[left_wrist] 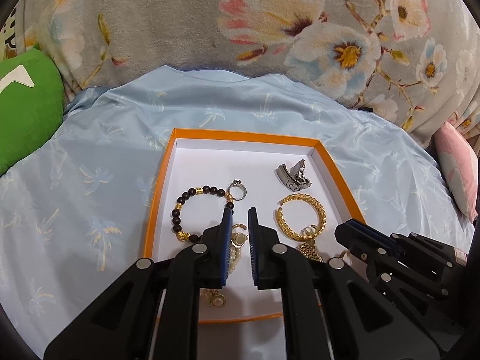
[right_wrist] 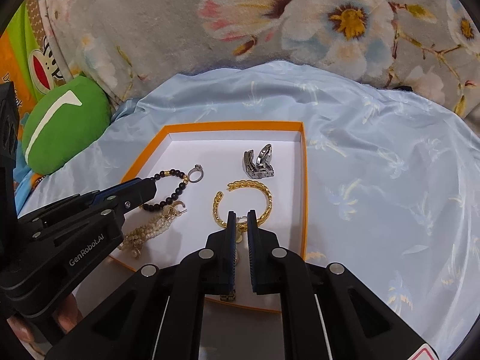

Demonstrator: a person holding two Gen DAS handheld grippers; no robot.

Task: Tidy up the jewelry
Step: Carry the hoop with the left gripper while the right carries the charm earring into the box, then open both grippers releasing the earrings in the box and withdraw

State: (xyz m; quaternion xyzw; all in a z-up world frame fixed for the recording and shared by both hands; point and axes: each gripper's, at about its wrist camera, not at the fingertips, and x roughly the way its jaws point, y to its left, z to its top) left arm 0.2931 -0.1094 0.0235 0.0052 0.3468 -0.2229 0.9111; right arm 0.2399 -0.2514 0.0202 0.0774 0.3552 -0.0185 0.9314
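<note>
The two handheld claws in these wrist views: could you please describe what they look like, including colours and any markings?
Both are matte black plastic linkages with round silver pivot pins. The left claw and right claw each end in two flat fingers faced with ribbed blue pads. In the right wrist view, white "GenRobot.AI" lettering runs along the left claw's side. A red-and-white sticker sits on the right claw's body.

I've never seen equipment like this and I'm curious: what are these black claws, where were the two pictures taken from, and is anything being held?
A person holds a two-finger gripper in each hand; each carries a camera looking along its fingers. One picture looks along the left gripper, the other along the right gripper. On a blue cloth sits an orange-rimmed box holding a bead bracelet, silver ring, silver watch, gold bangle, pearl strands and gold watch. Both grippers are shut; neither plainly holds anything.
</note>
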